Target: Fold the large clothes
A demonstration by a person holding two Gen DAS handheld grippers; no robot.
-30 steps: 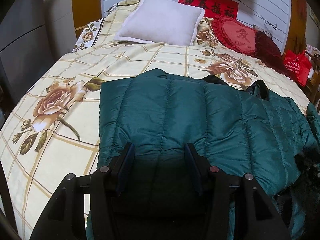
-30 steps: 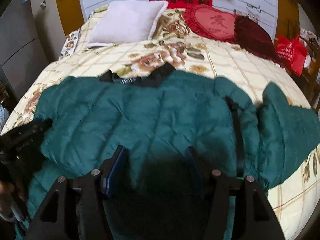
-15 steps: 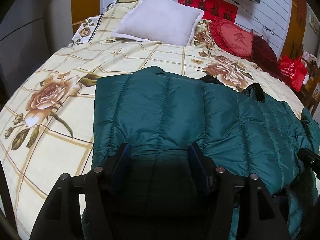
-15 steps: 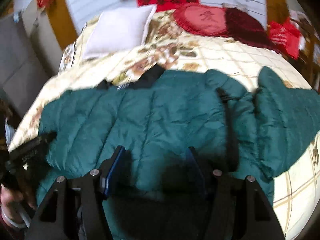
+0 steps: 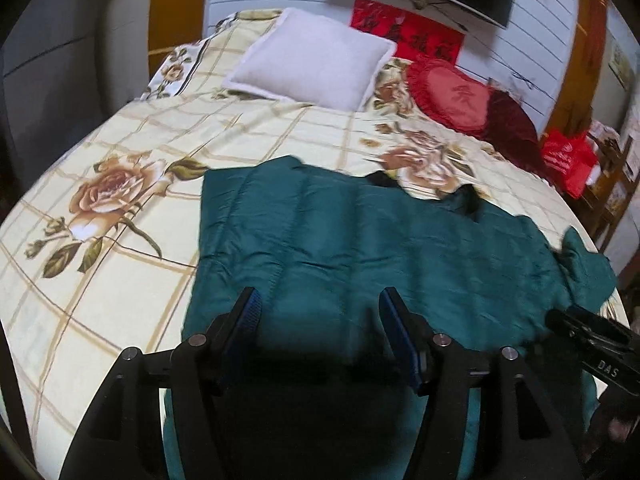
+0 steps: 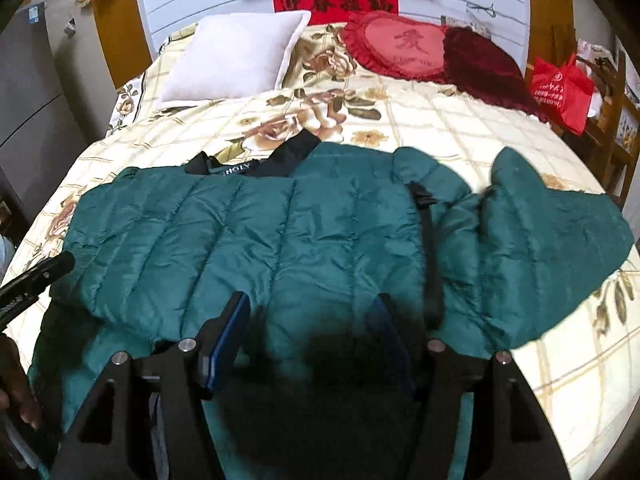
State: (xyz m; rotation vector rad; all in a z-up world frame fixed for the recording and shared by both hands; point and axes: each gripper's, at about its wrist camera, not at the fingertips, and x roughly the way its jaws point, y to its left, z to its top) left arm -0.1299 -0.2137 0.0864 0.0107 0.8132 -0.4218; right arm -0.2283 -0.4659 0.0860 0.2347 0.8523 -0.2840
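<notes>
A dark green quilted jacket point(image 6: 280, 240) lies spread across the near half of the bed point(image 6: 460, 128), its black collar point(image 6: 280, 160) pointing toward the white pillow point(image 6: 240, 56) at the bed's head. One sleeve point(image 6: 552, 240) sticks out past the jacket's right side, onto the flowered cover. The left gripper point(image 5: 320, 308) hangs above the jacket's near edge, its jaws having just been opening; they stand wide apart with nothing pinched. The right gripper point(image 6: 312, 312) hovers over the jacket's near hem, its blue-padded fingers point(image 6: 228, 332) likewise spread and empty. Beside the pillow rest a red heart cushion point(image 6: 400, 46) and a maroon cushion point(image 6: 484, 64).
</notes>
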